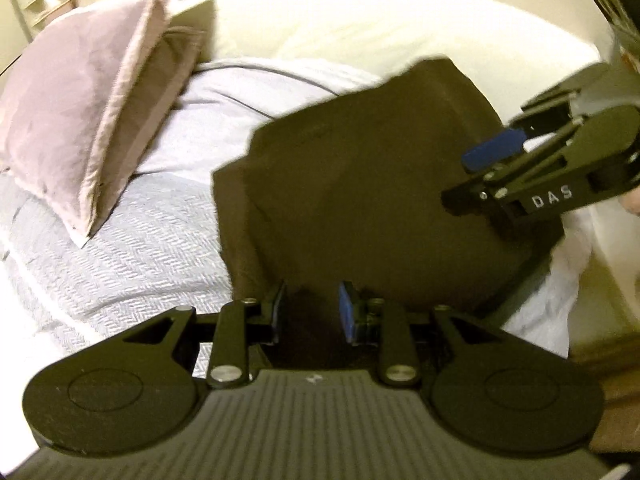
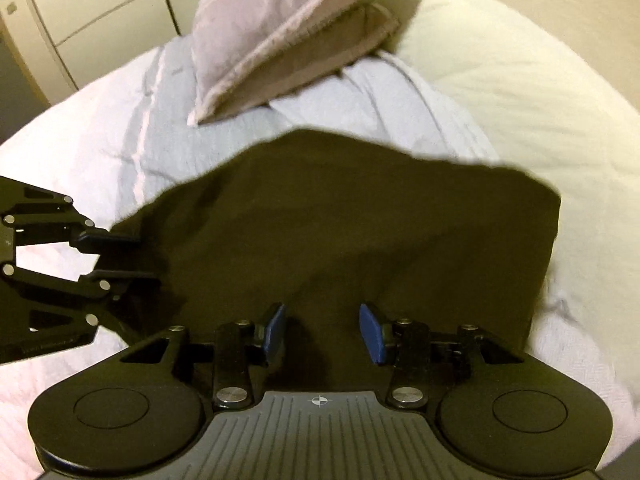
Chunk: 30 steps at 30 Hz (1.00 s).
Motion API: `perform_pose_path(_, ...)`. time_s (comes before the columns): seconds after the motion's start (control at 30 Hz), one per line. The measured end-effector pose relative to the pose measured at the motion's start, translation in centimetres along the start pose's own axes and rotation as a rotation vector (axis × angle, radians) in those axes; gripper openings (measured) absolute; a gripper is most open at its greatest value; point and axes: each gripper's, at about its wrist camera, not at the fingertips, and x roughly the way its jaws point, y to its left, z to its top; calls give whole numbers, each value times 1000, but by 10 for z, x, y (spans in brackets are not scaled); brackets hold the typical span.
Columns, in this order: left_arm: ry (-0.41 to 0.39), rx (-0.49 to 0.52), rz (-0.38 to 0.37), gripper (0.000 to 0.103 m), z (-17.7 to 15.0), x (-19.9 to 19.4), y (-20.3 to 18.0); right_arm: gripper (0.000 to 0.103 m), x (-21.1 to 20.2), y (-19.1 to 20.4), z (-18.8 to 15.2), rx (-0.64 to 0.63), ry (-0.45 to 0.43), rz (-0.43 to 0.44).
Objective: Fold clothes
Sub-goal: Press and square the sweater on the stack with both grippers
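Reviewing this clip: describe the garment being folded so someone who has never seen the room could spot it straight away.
Start from the bed with its pale blue-white textured cover and the mauve pillow at its head. Nearer the cameras than the pillow lies the dark garment, between the open left gripper and open right gripper. It is the only dark olive-brown fabric on the pale bedding.

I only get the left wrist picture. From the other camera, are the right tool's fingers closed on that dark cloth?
Observer: No. The right gripper has its fingers apart, and the dark garment shows in the gap between them.
Operator: What's past the pillow, off to the left?
Observer: Pale cabinet doors stand beside the bed, behind the pillow.
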Motion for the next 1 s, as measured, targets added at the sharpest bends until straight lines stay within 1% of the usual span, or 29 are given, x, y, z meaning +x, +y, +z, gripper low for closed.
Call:
perform_pose_path(0.07,5,-29,9,24,10,5,5,45,4,-3,9,-24,1,0)
perform_pose_path(0.13,13,-49,17,24,19,11,9,45,18,-6,16,-49,21,3)
perform_pose_path(0.23,42,-39,33,24,26,25,10,45,41,-14,18,-55,68,25)
perform_pose_path(0.37,79,-18,49,25,24,39,5,46,49,-17,13,-75,63,43)
perform_pose_path(0.53,94,8,59,26,24,44,1,46,54,-23,11,-71,70,70)
perform_pose_path(0.63,99,-1,57,26,24,43,2,46,56,-23,13,-72,80,77)
perform_pose_path(0.77,99,-9,58,26,25,38,4,46,55,-22,11,-73,72,78)
perform_pose_path(0.9,75,-30,52,26,25,22,6,47,54,-23,12,-65,75,82)
perform_pose_path(0.97,62,-51,49,26,23,13,8,47,48,-25,13,-43,74,87)
perform_pose_path(1.0,55,-65,47,26,21,9,9,47,41,-27,13,-26,60,88)
